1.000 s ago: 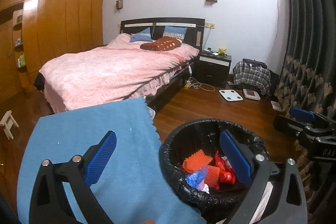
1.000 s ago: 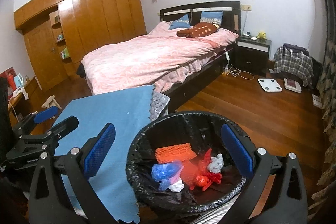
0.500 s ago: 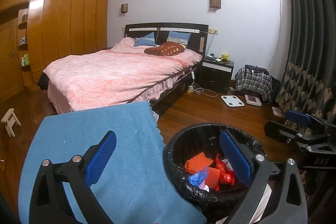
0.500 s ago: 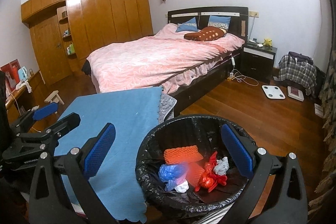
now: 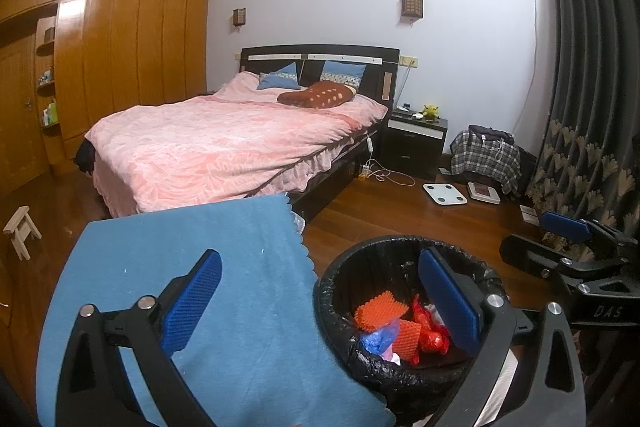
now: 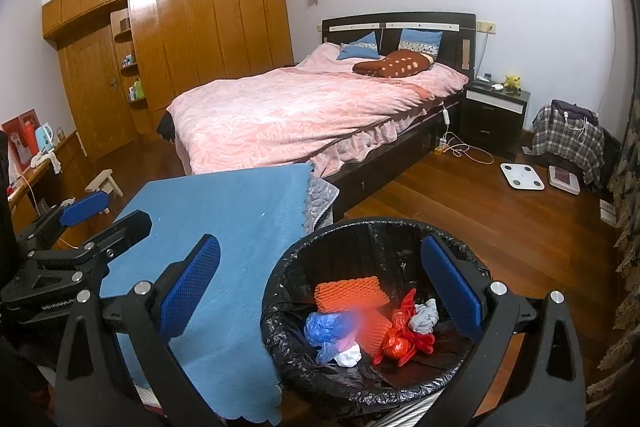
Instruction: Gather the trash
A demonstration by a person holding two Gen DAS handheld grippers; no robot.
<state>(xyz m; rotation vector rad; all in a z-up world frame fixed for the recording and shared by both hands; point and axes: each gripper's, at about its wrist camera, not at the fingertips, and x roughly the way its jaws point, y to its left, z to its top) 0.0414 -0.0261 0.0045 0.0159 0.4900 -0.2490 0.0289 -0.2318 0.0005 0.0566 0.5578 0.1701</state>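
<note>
A trash bin lined with a black bag stands beside a table under a blue cloth. It holds orange foam netting, a blue bag, red wrappers and white and grey wads. My left gripper is open and empty, above the cloth's right edge and the bin. My right gripper is open and empty, over the bin's left rim. Each gripper shows in the other's view: the right, the left.
A bed with a pink cover stands behind the table. A black nightstand, a plaid-covered heap and two scales are at the right on the wood floor. A wooden wardrobe, a small stool and dark curtains border the room.
Both grippers have risen and drawn back a little, so the bin and cloth sit lower and look smaller. Both stay open and empty. The trash in the bin has not moved.
</note>
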